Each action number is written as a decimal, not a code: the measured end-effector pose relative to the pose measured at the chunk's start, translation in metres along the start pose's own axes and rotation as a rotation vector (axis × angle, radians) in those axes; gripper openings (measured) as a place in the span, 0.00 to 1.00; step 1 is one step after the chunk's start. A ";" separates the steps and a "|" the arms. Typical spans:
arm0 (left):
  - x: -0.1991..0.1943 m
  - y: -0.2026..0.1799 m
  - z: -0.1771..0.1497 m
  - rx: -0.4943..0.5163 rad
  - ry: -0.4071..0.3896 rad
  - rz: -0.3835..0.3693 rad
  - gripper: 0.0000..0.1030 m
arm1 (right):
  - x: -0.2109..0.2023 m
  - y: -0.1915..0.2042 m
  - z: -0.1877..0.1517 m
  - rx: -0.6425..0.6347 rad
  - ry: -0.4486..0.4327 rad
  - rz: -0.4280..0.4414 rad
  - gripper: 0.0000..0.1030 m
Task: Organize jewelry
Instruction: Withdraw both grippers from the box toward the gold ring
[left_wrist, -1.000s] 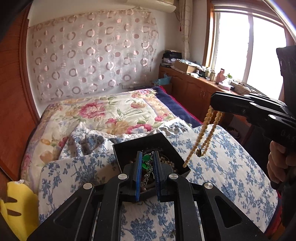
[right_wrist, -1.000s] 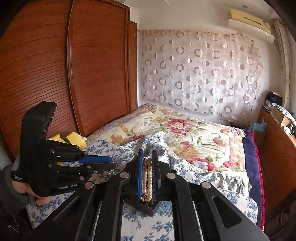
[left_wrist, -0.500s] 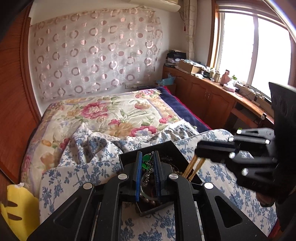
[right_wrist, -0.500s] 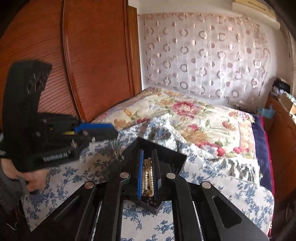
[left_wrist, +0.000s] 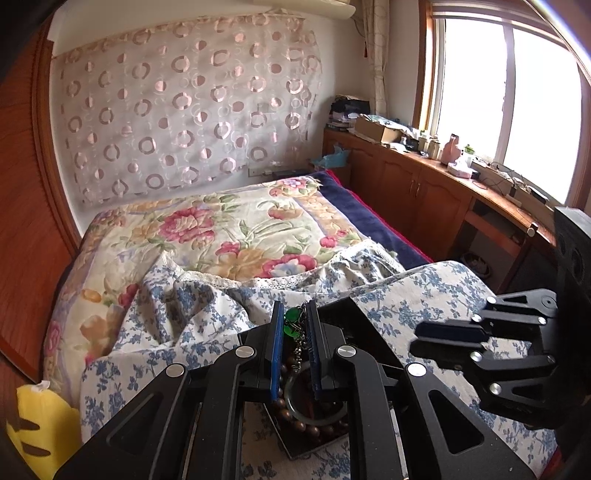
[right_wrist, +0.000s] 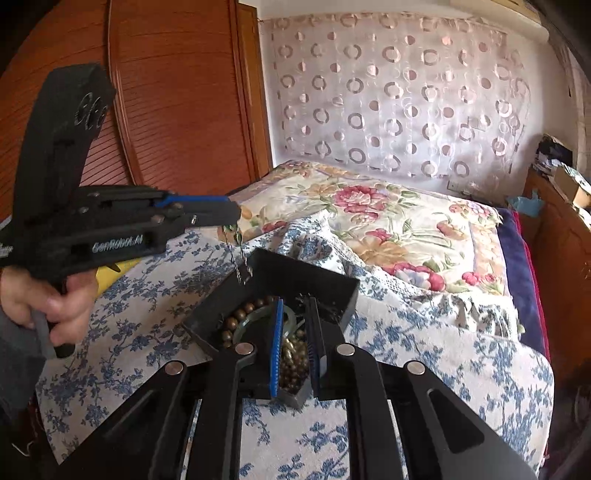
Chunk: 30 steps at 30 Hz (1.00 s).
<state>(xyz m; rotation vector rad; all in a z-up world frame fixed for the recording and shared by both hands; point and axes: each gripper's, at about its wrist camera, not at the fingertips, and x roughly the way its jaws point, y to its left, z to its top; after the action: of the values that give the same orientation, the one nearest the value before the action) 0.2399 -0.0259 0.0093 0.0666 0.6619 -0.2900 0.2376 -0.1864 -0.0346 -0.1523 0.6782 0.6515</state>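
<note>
Black plastic tray (right_wrist: 347, 291) sits low centre on the blue-flowered quilt (right_wrist: 443, 354), holding brown beads (right_wrist: 240, 314) and a pale bangle (left_wrist: 314, 411). Left gripper (left_wrist: 295, 325), at frame left in the right view, pinches a green-stone chain (right_wrist: 236, 254) dangling over the tray rim; lower it slowly so it coils inside. Right gripper (right_wrist: 295, 317) jaws appear slightly parted over the gold bead strand (right_wrist: 293, 363), which hung in the air a second ago.
</note>
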 end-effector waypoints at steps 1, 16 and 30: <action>0.002 0.000 0.001 0.003 0.003 0.001 0.11 | -0.001 -0.001 -0.002 0.002 0.002 -0.004 0.13; 0.009 -0.005 0.002 0.011 0.009 -0.003 0.15 | -0.013 -0.006 -0.021 0.035 0.004 -0.033 0.13; -0.019 -0.012 -0.055 0.000 0.005 -0.005 0.84 | -0.025 0.017 -0.066 0.034 0.043 -0.021 0.30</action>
<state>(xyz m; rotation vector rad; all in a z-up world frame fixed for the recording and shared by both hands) 0.1893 -0.0240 -0.0217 0.0660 0.6672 -0.2946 0.1772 -0.2077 -0.0689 -0.1426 0.7278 0.6177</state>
